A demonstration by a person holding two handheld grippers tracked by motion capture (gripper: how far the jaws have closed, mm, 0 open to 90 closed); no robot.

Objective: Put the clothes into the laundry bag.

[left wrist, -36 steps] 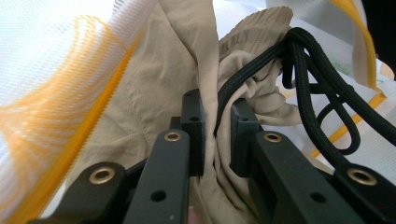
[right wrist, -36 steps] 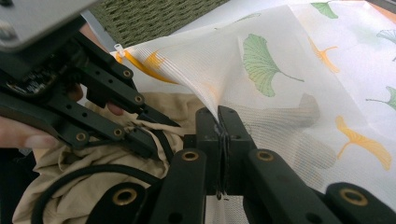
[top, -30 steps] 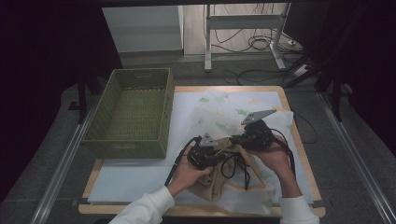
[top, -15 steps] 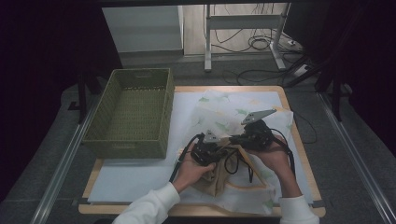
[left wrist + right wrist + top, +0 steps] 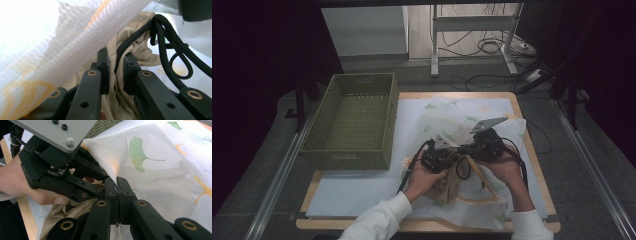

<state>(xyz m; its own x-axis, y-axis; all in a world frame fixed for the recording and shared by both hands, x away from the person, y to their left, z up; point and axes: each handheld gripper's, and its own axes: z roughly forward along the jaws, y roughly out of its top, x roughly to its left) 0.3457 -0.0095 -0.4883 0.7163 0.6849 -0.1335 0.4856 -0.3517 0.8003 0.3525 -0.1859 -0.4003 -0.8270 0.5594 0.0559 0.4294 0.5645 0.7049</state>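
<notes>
We hold a beige drawstring cloth bag (image 5: 451, 182) near the front edge of the table, between our two hands. Against the picture from a second ago, our left hand (image 5: 423, 178) now sits a little farther from us, toward twelve o'clock, and the bag's bunched mouth has come up with it to meet the right gripper (image 5: 467, 147); our right hand (image 5: 507, 167) stays where it was. We judge that the bag's mouth is being worked against the mesh cloth, and that the work is mid-way: nothing lies in the basket yet.

In the left gripper view, the left gripper (image 5: 116, 67) has its jaws at a narrow gap, and the beige fabric with one black braided drawstring cord (image 5: 160, 37) runs up between them, so the pads pinch the bag's gathered neck; the rest of the cord loops free toward two o'clock.

In the right gripper view, the jaws stand pressed together on a raised fold of the white mesh cloth printed with green and orange ginkgo leaves (image 5: 160, 170), which tents up from the tips toward one o'clock. The beige bag lies at eight o'clock of those tips, just beside them, under the left gripper's body.

Farther off, at ten o'clock of our hands, stands the green woven rectangular basket (image 5: 388, 131) on the wooden-rimmed table (image 5: 532, 145).
</notes>
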